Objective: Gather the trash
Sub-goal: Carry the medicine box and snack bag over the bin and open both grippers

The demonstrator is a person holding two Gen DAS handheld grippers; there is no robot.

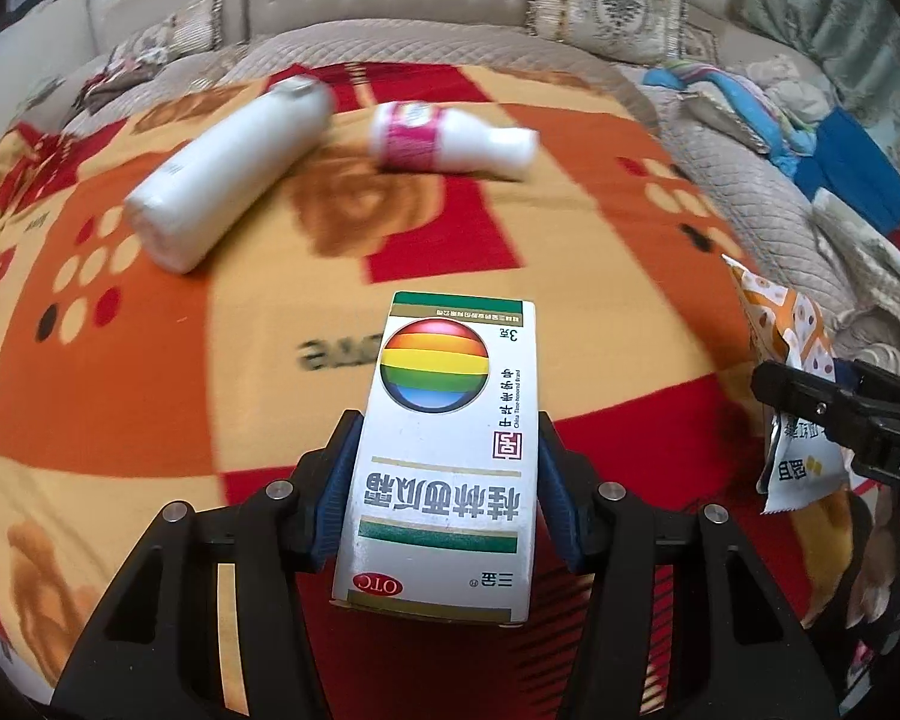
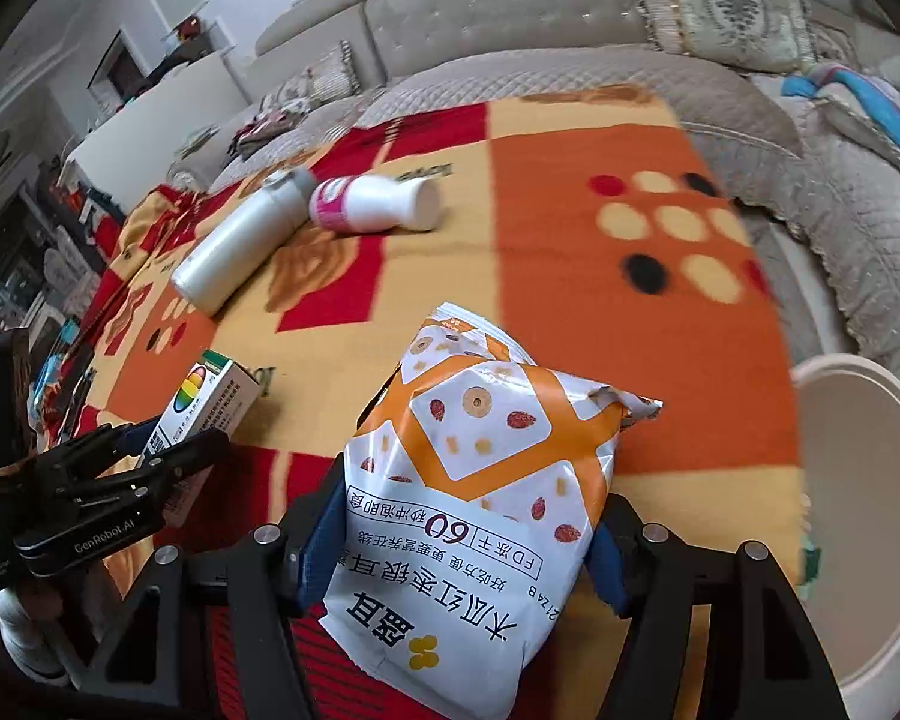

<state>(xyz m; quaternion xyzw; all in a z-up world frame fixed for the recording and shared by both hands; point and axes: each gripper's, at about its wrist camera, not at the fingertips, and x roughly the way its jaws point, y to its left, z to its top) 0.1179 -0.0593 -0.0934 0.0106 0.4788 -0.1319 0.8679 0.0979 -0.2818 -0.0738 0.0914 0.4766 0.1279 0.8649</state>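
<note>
Status: both grippers loaded. Left gripper (image 1: 447, 480) is clamped on a white medicine box (image 1: 447, 450), blue pads on its two long sides, box held above the orange-red patterned blanket (image 1: 570, 180) that covers the sofa seat. Right gripper (image 2: 456, 546) is clamped on an orange-white snack bag (image 2: 480, 480), gripped low, with most of the bag standing free beyond the pads.

Uncollected: tall white bottle (image 1: 228, 174) and small pink-labelled bottle (image 1: 450, 138), both lying on their sides toward the blanket's far edge, close together; contact between them cannot be confirmed.

Pale round bin (image 2: 858, 528) shows at the right edge of the right wrist view, just past the blanket's right edge; judged to be the drop target.

Risks:
- Bag is soft and crinkled; film could slide through the pads during a swing.
- Grippers are near each other; crossing toward the bin could knock them together and loosen the box.
- A release short of the rim drops items on the blanket.
</note>
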